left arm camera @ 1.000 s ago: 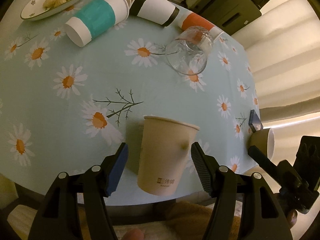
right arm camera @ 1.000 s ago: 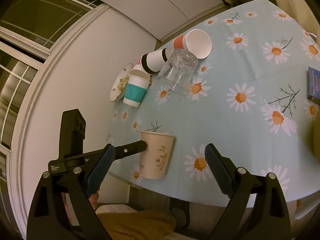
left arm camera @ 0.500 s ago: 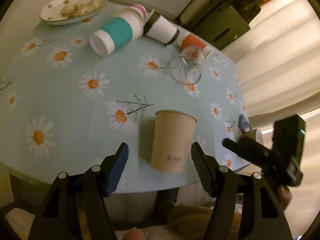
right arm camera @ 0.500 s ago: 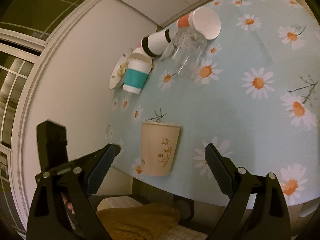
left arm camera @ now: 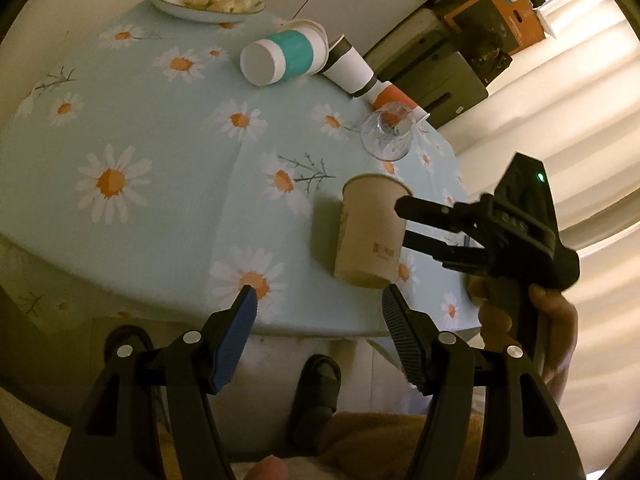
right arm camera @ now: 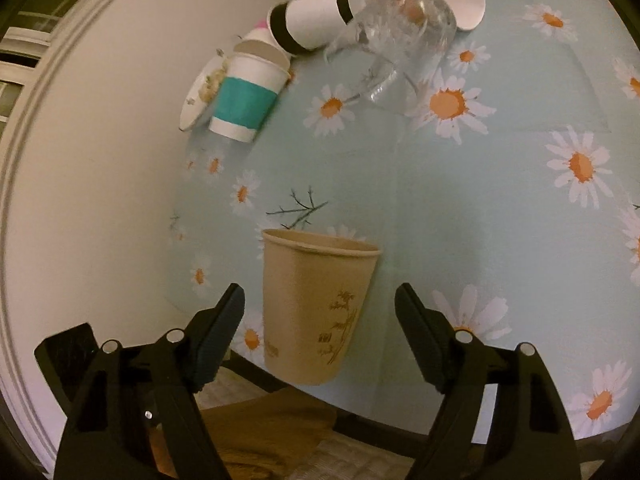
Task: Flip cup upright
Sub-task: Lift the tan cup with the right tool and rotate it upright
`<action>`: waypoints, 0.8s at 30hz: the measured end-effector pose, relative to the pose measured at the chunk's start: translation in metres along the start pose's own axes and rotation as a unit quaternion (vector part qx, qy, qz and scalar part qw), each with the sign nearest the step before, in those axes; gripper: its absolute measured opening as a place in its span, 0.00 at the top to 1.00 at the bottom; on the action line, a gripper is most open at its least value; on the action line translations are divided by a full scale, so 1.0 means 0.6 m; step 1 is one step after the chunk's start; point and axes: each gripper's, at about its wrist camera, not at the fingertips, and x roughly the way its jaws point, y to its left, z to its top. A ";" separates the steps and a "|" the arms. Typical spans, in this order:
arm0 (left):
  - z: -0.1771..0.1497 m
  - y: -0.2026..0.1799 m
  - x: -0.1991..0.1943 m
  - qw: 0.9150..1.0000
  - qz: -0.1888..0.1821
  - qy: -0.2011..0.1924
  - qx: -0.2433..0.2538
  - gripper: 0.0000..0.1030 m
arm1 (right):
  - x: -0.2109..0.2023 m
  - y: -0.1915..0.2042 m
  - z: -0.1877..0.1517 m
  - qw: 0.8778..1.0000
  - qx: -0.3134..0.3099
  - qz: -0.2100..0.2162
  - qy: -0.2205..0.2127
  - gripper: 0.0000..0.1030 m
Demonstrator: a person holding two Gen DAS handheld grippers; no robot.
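Tan paper cup (right arm camera: 316, 312) upright near table edge, gold print, rim up

Dim, warm yellowish indoor light fills both views. In the left wrist view, the brightest area is the pale curtain (left arm camera: 568, 92) far off to the right of the jaws, glowing almost white. The tan cup (left arm camera: 370, 232) ahead of the jaws throws a soft shadow leftward onto the desk (left arm camera: 160, 140). Fisheye distortion bends the desk edge and wall into curves, with black corners around each round picture. In the right wrist view, the clear glass (right arm camera: 404, 48) far ahead of the jaws looks smeared by motion blur, and fine detail is soft and grainy throughout.
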 end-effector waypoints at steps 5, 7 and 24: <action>0.000 0.005 0.004 1.000 -0.010 0.003 0.008 0.39 | 0.022 0.003 0.010 1.000 0.007 0.002 0.017 0.25; 0.000 0.008 0.004 1.000 -0.016 0.001 0.010 0.39 | 0.028 0.004 0.012 1.000 0.008 -0.005 0.022 0.25; -0.002 0.040 -0.003 1.000 -0.018 -0.001 0.008 0.39 | 0.013 0.037 -0.003 0.999 -0.025 -0.028 -0.027 0.40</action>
